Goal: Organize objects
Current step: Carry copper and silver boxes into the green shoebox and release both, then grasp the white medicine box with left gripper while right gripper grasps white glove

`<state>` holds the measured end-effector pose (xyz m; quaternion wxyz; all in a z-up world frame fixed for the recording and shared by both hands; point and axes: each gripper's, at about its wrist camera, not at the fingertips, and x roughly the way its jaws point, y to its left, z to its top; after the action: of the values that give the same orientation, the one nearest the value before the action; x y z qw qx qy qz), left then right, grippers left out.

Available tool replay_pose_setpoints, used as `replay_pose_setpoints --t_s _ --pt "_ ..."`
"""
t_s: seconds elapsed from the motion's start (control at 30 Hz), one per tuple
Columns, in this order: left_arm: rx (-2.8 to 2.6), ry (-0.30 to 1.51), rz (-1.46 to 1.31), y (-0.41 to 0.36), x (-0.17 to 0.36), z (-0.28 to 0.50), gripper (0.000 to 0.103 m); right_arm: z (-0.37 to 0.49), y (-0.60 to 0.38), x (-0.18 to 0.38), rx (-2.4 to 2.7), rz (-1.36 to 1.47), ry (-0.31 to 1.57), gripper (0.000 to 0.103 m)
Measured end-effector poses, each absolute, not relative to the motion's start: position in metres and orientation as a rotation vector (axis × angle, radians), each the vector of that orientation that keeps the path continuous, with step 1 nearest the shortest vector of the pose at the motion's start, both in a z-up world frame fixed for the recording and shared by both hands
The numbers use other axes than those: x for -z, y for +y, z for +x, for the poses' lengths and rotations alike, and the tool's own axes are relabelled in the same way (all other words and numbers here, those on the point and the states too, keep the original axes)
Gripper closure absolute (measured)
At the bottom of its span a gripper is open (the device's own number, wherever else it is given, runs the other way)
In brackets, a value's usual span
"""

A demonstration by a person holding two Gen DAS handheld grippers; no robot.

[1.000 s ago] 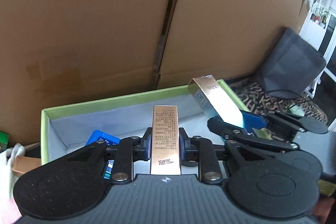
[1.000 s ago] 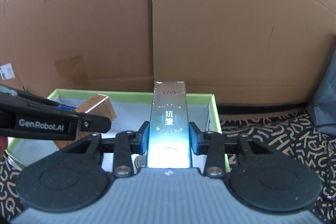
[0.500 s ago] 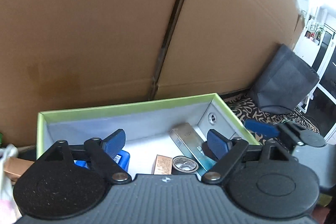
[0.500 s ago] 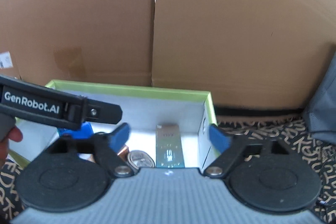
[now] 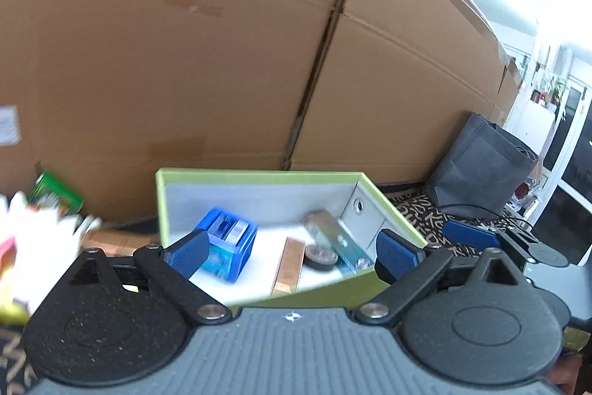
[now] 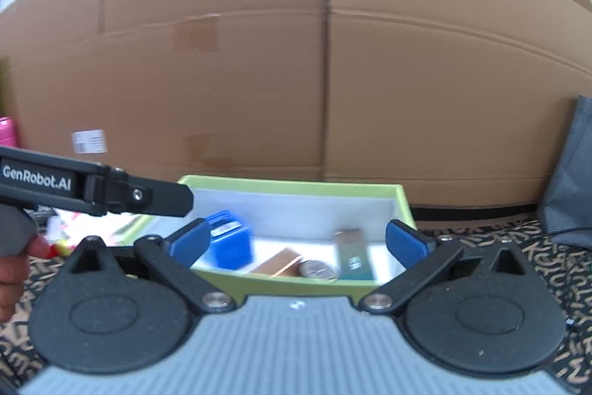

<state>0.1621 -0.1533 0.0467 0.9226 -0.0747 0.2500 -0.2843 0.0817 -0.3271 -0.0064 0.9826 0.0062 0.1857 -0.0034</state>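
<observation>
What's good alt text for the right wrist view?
The right gripper is open and empty in front of a green-rimmed box holding a blue box, a copper carton, a round tin and a silvery-teal carton. The left gripper reaches in from the left; a cardboard wall stands behind.

Daylight is glaring in from the upper right; everything is smearing with motion blur, edges bowing fisheye-style.

Open box (image 6: 296, 284) before cardboard wall (image 6: 259, 80), inside left to right: cube (image 6: 231, 245), slim carton (image 6: 279, 263), tin (image 6: 316, 270), long carton (image 6: 353, 254)
</observation>
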Motion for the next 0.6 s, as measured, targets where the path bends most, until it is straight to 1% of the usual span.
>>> replay_pose_setpoints --t_s 0.13,0.3,0.43,0.6 --pt "0.563 0.564 -0.217 -0.122 -0.034 0.147 0.003 0.058 -0.305 0.011 -0.023 -0.005 0.373 0.000" --pt "0.492 0.571 -0.256 -0.080 -0.015 0.127 0.003 0.042 -0.276 0.015 -0.095 0.006 0.401 0.000" --pt "0.387 0.582 -0.262 -0.049 -0.001 0.118 0.003 0.043 -0.249 0.028 -0.187 0.032 0.455 0.000" --pt "0.269 0.607 -0.282 -0.008 0.017 0.117 0.003 0.048 -0.216 0.040 -0.258 0.034 0.462 0.000"
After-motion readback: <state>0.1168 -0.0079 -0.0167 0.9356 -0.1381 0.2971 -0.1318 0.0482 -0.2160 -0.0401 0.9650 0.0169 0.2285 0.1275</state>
